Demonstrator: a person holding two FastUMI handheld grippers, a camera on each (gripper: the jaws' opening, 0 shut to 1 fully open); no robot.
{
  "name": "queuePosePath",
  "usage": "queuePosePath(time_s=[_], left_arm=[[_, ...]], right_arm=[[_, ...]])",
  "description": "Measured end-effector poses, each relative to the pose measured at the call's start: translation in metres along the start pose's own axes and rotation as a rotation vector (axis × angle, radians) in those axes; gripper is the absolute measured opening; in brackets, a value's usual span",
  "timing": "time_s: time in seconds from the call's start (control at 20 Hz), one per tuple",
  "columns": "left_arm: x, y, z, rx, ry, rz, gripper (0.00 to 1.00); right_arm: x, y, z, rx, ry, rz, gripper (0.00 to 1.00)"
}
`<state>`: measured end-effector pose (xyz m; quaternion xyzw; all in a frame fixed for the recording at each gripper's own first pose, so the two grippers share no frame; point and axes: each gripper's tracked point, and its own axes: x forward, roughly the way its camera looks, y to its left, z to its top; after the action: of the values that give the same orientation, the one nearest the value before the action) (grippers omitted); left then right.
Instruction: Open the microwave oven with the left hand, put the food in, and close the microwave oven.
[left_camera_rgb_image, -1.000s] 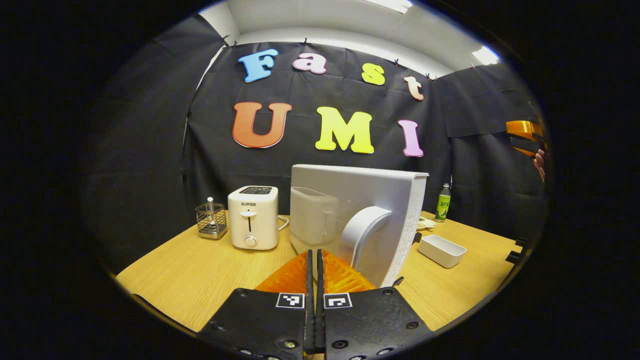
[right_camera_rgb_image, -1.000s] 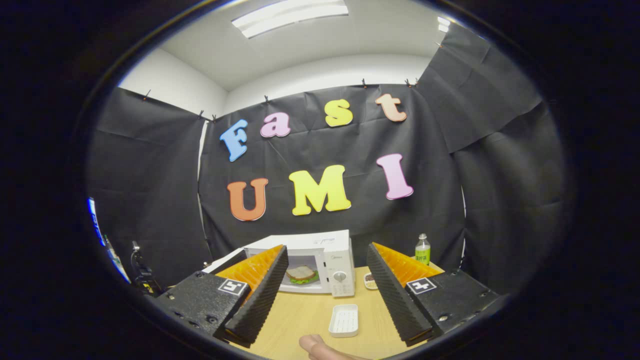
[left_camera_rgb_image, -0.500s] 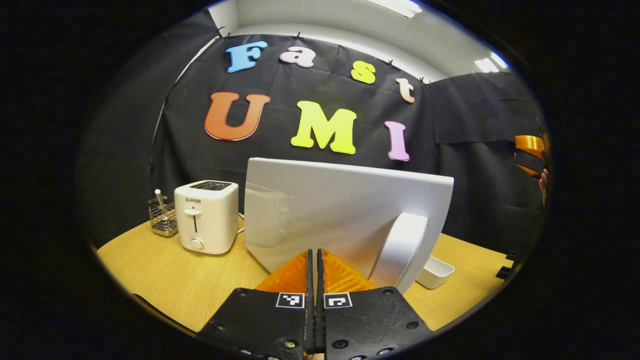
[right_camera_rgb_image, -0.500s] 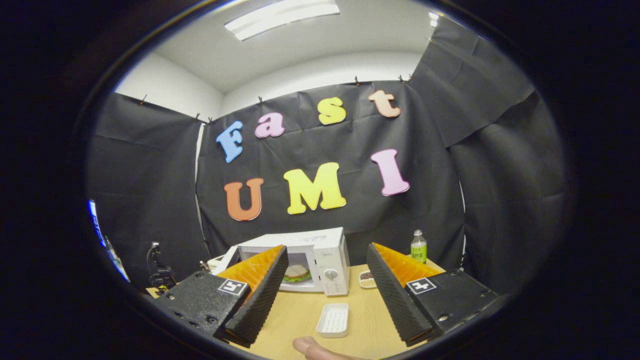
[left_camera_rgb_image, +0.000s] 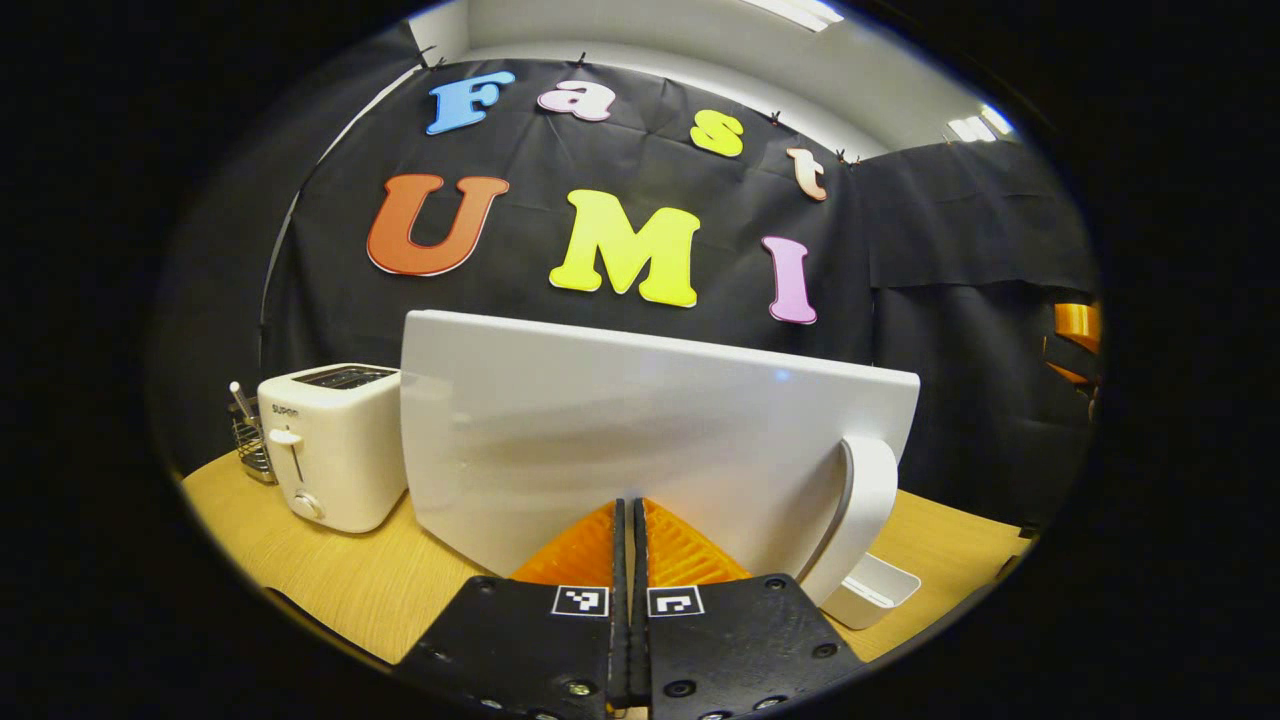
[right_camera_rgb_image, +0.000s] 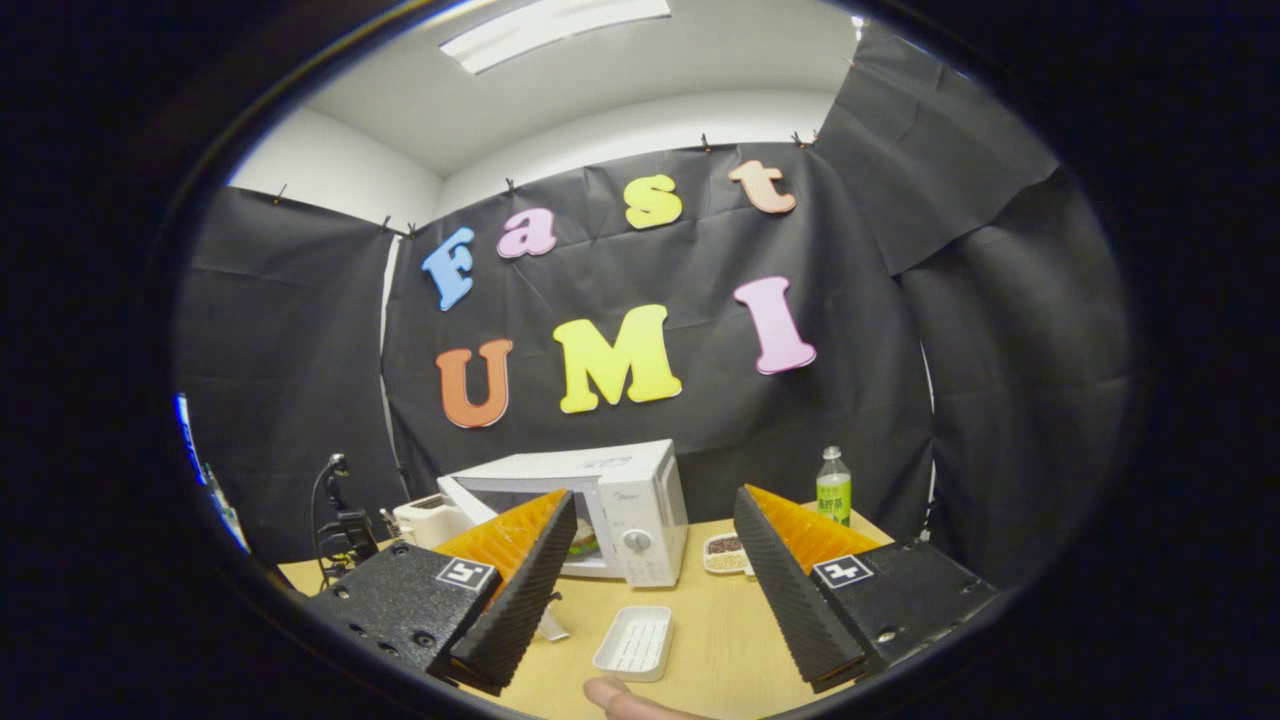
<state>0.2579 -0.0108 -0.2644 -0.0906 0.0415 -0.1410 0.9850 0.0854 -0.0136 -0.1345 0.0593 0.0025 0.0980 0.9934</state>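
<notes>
We see the white microwave door (left_camera_rgb_image: 640, 440) nearly closed, our left gripper (left_camera_rgb_image: 628, 520) pinched together against it, right gripper (right_camera_rgb_image: 650, 560) spread wide.

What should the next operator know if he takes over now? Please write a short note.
Left gripper: fingers shut, empty, tips against or just short of the microwave door, left of its handle.
Right gripper: open, empty, held back above the table.
Food: inside the microwave.
White tray: empty, on the table.
Done: door opened, food put in.
Left: push the door fully shut; it is still partly open.
</notes>
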Motion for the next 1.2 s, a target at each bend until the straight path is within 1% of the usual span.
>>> queuePosePath(time_s=[0.2, 0.3, 0.5, 0.55, 0.6, 0.65, 0.7, 0.8, 0.85, 0.9, 0.95, 1.0, 1.05, 1.1, 1.15, 1.2], left_arm=[[0.043, -0.020, -0.002, -0.005, 0.021, -0.016, 0.00], [0.062, -0.030, 0.000, 0.010, 0.020, -0.016, 0.00], [0.094, -0.047, -0.002, 0.019, 0.038, -0.026, 0.00], [0.102, -0.051, -0.002, 0.023, 0.044, -0.026, 0.00], [0.108, -0.054, -0.002, 0.031, 0.052, -0.029, 0.00], [0.113, -0.059, -0.001, 0.040, 0.053, -0.034, 0.00], [0.118, -0.061, -0.001, 0.052, 0.063, -0.027, 0.00], [0.121, -0.066, 0.001, 0.081, 0.054, -0.028, 0.00], [0.123, -0.064, 0.000, 0.094, 0.052, -0.016, 0.00], [0.125, -0.064, 0.000, 0.095, 0.055, -0.013, 0.00], [0.134, -0.062, 0.001, 0.093, 0.049, 0.001, 0.00], [0.131, -0.064, -0.005, 0.074, 0.093, -0.009, 0.00], [0.136, -0.070, 0.001, 0.060, 0.070, -0.028, 0.01], [0.134, -0.070, -0.004, 0.061, 0.105, -0.029, 0.00], [0.135, -0.070, -0.002, 0.073, 0.094, -0.025, 0.00], [0.135, -0.070, -0.002, 0.081, 0.107, -0.015, 0.00]], right_arm=[[0.018, -0.025, -0.014, 0.000, 0.010, -0.011, 0.91], [0.027, -0.038, -0.022, 0.000, 0.019, -0.023, 0.91], [0.033, -0.051, -0.034, 0.017, 0.039, -0.017, 0.91], [0.033, -0.052, -0.037, 0.018, 0.046, -0.012, 1.00], [0.034, -0.053, -0.040, 0.017, 0.053, -0.010, 1.00], [0.034, -0.056, -0.041, 0.017, 0.055, -0.016, 0.91], [0.032, -0.057, -0.041, 0.017, 0.053, -0.013, 1.00], [0.032, -0.055, -0.041, 0.025, 0.053, -0.005, 1.00], [0.031, -0.052, -0.041, 0.031, 0.054, 0.003, 0.91], [0.030, -0.049, -0.041, 0.039, 0.056, 0.012, 1.00], [0.029, -0.047, -0.041, 0.041, 0.059, 0.015, 0.91], [0.028, -0.045, -0.041, 0.039, 0.062, 0.013, 1.00], [0.027, -0.043, -0.040, 0.037, 0.068, 0.004, 0.91], [0.025, -0.042, -0.039, 0.037, 0.072, -0.005, 1.00], [0.022, -0.037, -0.038, 0.036, 0.075, -0.006, 1.00], [0.018, -0.033, -0.037, 0.033, 0.083, -0.007, 0.91]])
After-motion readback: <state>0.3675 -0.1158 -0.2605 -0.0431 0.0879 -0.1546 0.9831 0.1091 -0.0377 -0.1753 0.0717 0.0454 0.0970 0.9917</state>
